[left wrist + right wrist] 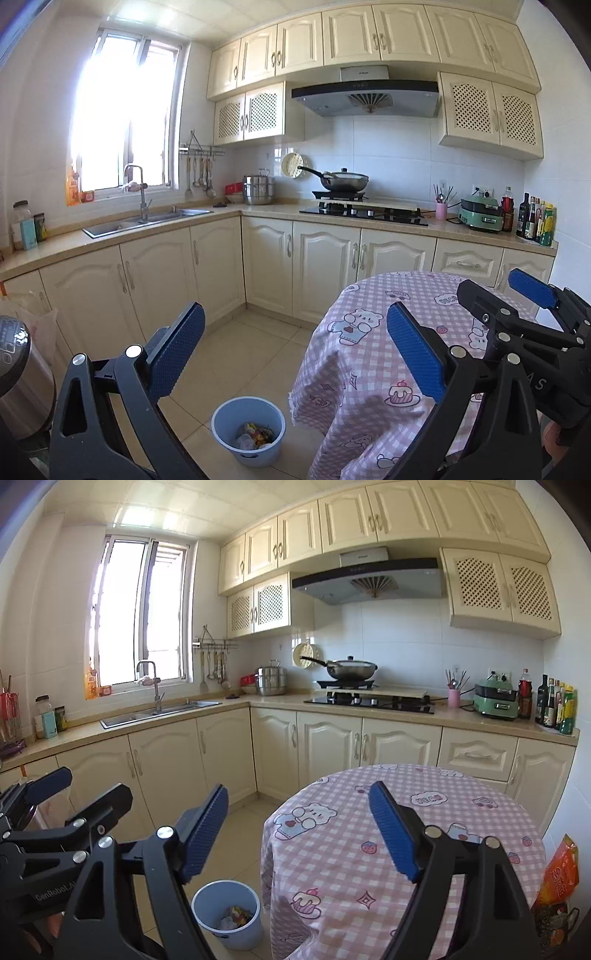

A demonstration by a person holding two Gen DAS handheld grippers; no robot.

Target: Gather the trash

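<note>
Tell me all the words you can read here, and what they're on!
"GenRobot.A...", cut off, on the left claw body.
"AS", cut off, on the right claw body.
Range hood brand: too small.
Tablecloth bubble letters: blurred.
Orange bag characters: blurred.
Bottle labels: too small.

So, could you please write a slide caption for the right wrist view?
Open right gripper above pink checked tablecloth; blue bin holding trash stands beside the table.
</note>
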